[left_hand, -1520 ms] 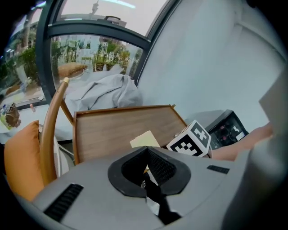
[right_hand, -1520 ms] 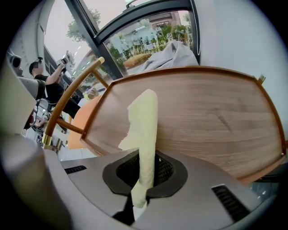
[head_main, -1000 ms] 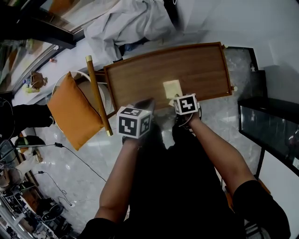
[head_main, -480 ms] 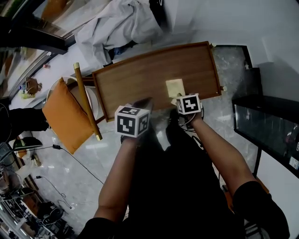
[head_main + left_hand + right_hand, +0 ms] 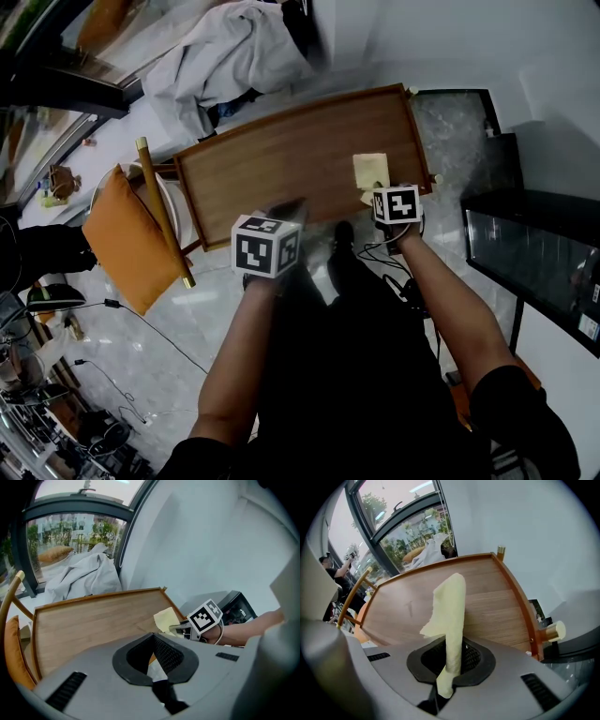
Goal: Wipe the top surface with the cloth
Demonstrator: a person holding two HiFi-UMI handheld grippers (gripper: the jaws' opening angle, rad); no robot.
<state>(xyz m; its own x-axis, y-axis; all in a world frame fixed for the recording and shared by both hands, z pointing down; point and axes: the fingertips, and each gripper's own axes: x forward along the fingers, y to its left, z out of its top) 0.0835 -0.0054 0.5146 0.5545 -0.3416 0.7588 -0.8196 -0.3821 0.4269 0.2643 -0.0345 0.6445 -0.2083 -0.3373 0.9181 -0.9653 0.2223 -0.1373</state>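
A wooden table top [image 5: 281, 159] with a raised rim lies ahead of me. A pale yellow cloth [image 5: 371, 172] rests on it near the right end, close to the front edge. My right gripper [image 5: 379, 193] is shut on the cloth's near end. In the right gripper view the cloth [image 5: 449, 616] runs up from between the jaws and out over the wood [image 5: 497, 602]. My left gripper [image 5: 286, 206] hovers at the table's front edge near the middle, shut with nothing in it. The left gripper view shows the cloth [image 5: 165, 619] and the right gripper's marker cube [image 5: 205, 617] to its right.
A chair with an orange cushion [image 5: 127, 239] and a gold-tipped wooden rail [image 5: 164, 211] stands at the table's left end. A pale sheet [image 5: 234, 52] is heaped beyond the table. A dark cabinet [image 5: 530, 253] stands at right. Cables lie on the marble floor [image 5: 122, 309].
My right gripper has dragged the cloth to the right along the table top, toward its right end. The left gripper has stayed by the front edge.
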